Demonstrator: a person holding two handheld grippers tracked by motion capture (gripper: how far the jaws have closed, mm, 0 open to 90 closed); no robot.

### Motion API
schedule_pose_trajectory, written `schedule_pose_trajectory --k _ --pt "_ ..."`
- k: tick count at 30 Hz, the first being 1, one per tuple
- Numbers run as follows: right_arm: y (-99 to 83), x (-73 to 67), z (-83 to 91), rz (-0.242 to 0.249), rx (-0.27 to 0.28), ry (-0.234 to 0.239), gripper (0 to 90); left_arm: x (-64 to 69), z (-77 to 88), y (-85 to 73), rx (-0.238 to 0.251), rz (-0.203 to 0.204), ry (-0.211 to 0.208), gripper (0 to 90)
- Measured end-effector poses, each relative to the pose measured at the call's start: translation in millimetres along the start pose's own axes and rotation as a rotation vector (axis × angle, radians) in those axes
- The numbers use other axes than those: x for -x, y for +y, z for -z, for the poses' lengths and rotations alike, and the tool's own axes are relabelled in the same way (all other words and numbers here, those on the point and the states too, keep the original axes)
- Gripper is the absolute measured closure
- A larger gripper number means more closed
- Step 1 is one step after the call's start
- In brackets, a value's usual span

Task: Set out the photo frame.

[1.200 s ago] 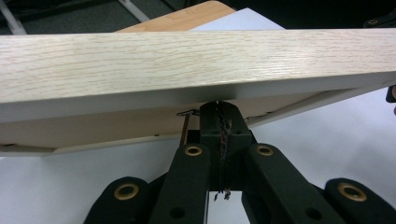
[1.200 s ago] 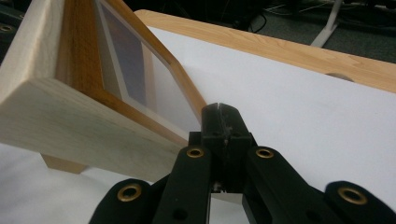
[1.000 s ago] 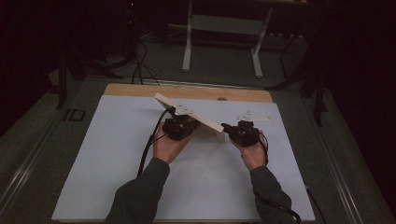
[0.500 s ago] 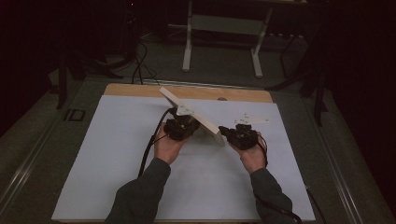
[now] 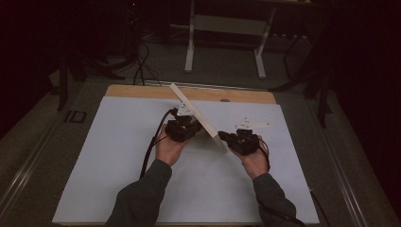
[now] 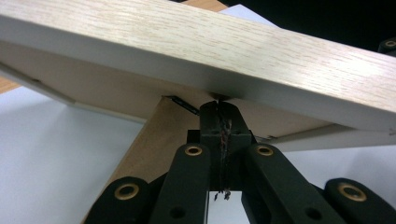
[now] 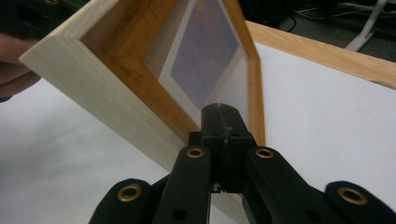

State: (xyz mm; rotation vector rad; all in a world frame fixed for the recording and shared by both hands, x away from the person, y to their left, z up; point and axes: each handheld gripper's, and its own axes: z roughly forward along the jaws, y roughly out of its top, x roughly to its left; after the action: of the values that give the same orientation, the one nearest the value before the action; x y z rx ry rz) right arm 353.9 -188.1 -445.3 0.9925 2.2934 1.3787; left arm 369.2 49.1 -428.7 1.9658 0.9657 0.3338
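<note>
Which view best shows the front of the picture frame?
The right gripper view: the wooden picture frame faces it, showing its glass, white mat and dark picture. The left gripper view gives the frame's edge and back panel. The high view shows it as a thin tilted slat between the left gripper and right gripper.

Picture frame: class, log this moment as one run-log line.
object: picture frame, tilted above white sheet | left gripper: shut, at frame back | right gripper: shut, at frame front

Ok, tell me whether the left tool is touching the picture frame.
Touching: in the left gripper view, the shut left tool presses its tips against the back of the picture frame.
</note>
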Motion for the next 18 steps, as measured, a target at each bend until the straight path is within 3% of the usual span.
schedule_pose_trajectory --k 18 --pt "-1.5 -9.9 1.6 0.045 -0.012 0.051 90.0 -0.1 0.4 -1.0 0.001 0.007 -0.034 90.0"
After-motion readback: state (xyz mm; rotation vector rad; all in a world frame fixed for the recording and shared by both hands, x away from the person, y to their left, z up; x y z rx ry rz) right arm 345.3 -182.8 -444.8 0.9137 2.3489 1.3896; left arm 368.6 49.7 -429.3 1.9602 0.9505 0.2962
